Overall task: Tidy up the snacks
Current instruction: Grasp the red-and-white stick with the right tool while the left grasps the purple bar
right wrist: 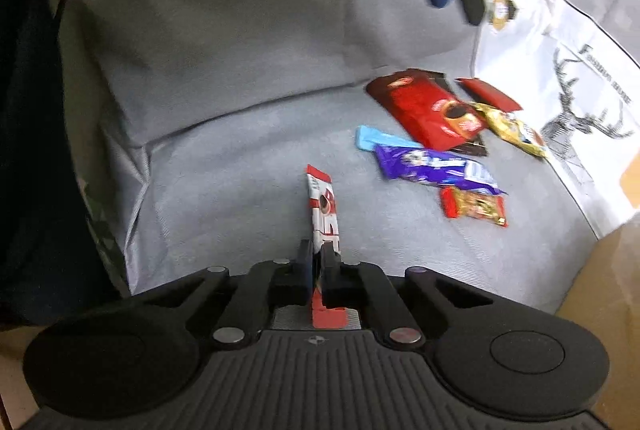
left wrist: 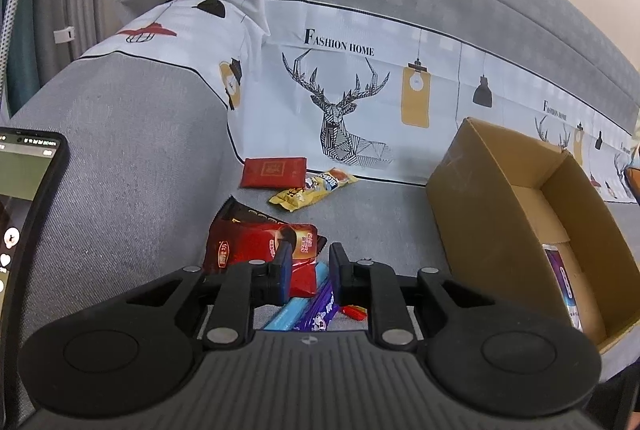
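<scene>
Right black two-finger gripper (right wrist: 317,255) clamping a slim red-and-white snack sachet (right wrist: 323,208) over the grey fabric sofa seat (right wrist: 240,158), left black gripper (left wrist: 308,262) hanging slightly parted above a large red foil snack packet (left wrist: 256,238), gripping nothing, open brown cardboard box (left wrist: 520,166) sitting toward the seat's right edge.

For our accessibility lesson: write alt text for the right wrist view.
The right gripper is shut on a red-and-white snack packet above a grey sofa seat. Five more wrapped snacks lie scattered to the right, near a deer-print cover.
</scene>
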